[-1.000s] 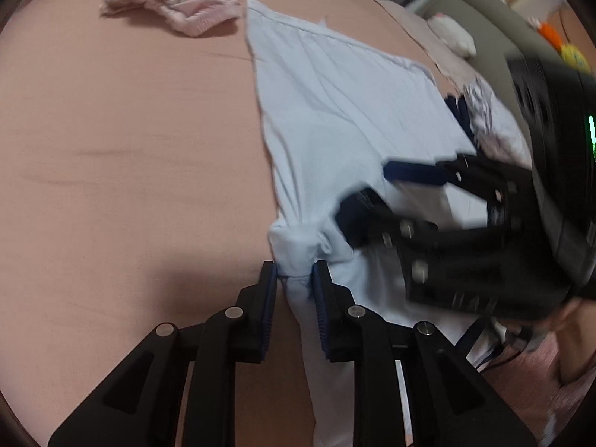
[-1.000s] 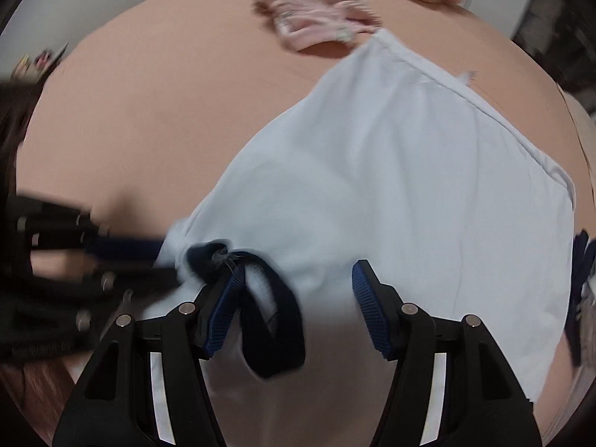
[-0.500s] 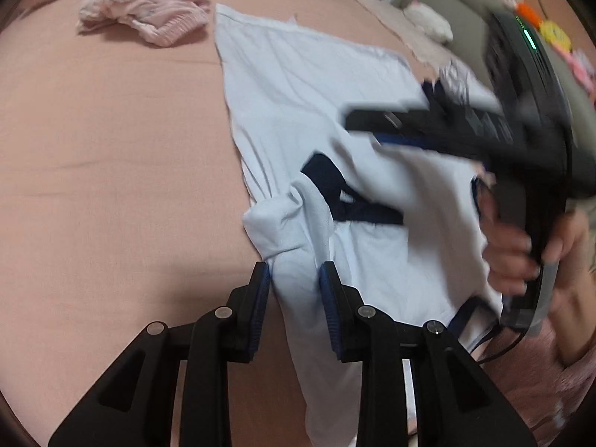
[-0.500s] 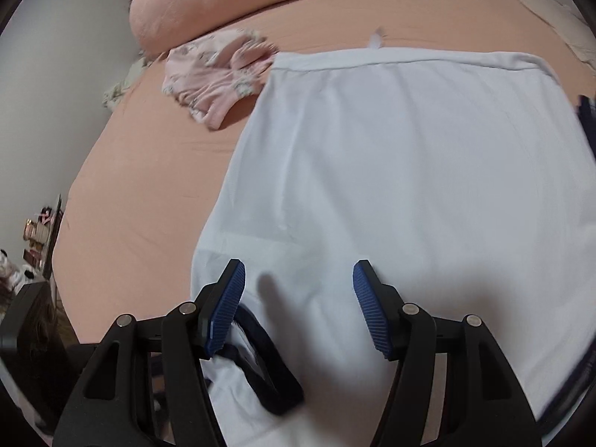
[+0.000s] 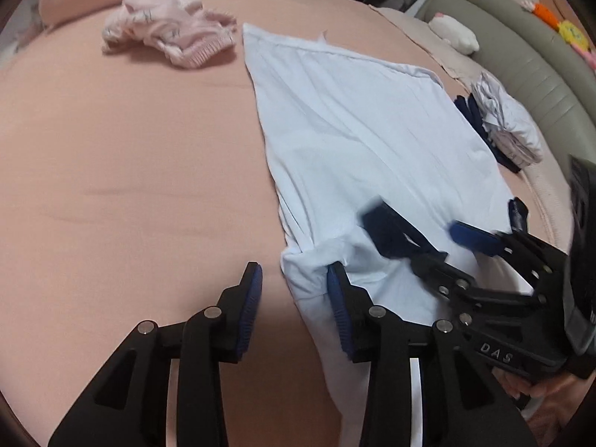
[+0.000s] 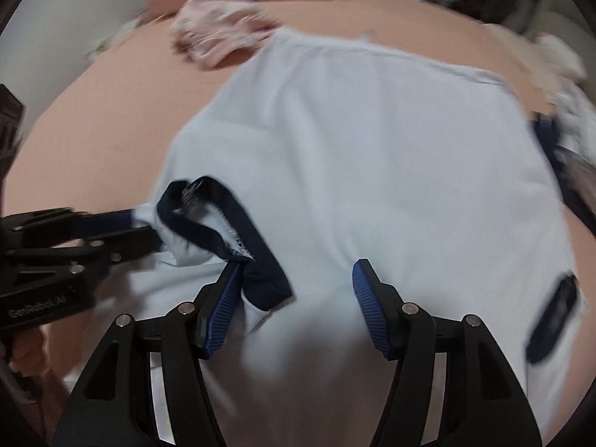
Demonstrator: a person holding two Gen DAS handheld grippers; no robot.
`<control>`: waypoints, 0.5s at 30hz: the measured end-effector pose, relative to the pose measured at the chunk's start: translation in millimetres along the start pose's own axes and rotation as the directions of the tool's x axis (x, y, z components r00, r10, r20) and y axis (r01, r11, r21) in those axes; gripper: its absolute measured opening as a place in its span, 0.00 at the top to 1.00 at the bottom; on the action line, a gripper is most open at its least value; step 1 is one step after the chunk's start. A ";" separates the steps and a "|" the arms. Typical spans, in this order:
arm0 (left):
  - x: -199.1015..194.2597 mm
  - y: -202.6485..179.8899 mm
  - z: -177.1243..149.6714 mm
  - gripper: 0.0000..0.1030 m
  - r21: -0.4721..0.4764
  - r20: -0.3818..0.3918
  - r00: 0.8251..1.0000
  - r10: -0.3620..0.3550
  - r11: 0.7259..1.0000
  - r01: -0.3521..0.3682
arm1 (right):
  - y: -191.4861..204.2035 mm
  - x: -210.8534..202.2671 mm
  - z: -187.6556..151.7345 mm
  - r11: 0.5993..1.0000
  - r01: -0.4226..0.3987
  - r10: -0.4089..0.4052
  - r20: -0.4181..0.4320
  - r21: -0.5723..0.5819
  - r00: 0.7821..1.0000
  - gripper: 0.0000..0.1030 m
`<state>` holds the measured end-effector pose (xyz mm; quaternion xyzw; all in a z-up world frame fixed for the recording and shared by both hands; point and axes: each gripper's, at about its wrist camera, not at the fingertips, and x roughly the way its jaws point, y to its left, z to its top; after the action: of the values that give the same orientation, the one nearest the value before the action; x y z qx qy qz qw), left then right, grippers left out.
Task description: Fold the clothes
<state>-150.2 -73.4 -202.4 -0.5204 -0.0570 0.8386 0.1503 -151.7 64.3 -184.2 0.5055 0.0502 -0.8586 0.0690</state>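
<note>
Shirt [image 5: 365,141] pale blue, navy collar [image 6: 223,231]. Bed [image 5: 130,171] sheet salmon pink. Crumpled garment [image 5: 167,37] light pink, small dark print. Grippers black, blue ribbed pads [image 5: 249,313]. Sofa [image 5: 521,56] grey-green. Folded pile [image 5: 503,123] white and navy.

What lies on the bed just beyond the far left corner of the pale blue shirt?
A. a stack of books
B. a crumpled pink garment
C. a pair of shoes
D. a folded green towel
B: a crumpled pink garment lies on the bed beside the far left corner of the pale blue shirt.
</note>
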 end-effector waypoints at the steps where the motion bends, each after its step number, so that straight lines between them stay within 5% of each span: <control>1: -0.9 3.0 0.8 0.61 -0.021 0.012 1.000 -0.002 1.000 0.002 | -1.5 -2.9 -3.5 1.000 0.025 -0.025 0.010 0.004 1.000 0.40; 6: -10.0 1.6 3.5 0.61 -0.005 0.045 0.999 0.006 1.000 -0.005 | -10.5 -28.3 -4.4 0.998 -0.035 0.034 0.040 0.042 0.999 0.40; 11: -21.4 -10.1 6.7 0.61 0.031 0.082 0.997 -0.010 0.999 0.007 | 8.9 -36.3 10.5 0.988 -0.133 0.137 0.052 -0.079 0.989 0.39; 15: -9.7 6.9 2.0 0.61 -0.012 0.021 1.000 -0.002 1.000 0.003 | 31.8 -0.2 23.0 0.985 -0.073 0.073 -0.008 -0.155 0.997 0.40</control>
<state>-149.3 -82.8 -194.9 -0.5124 -0.0644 0.8435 0.1476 -166.1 29.3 -173.4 0.5011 0.0986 -0.8483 0.1396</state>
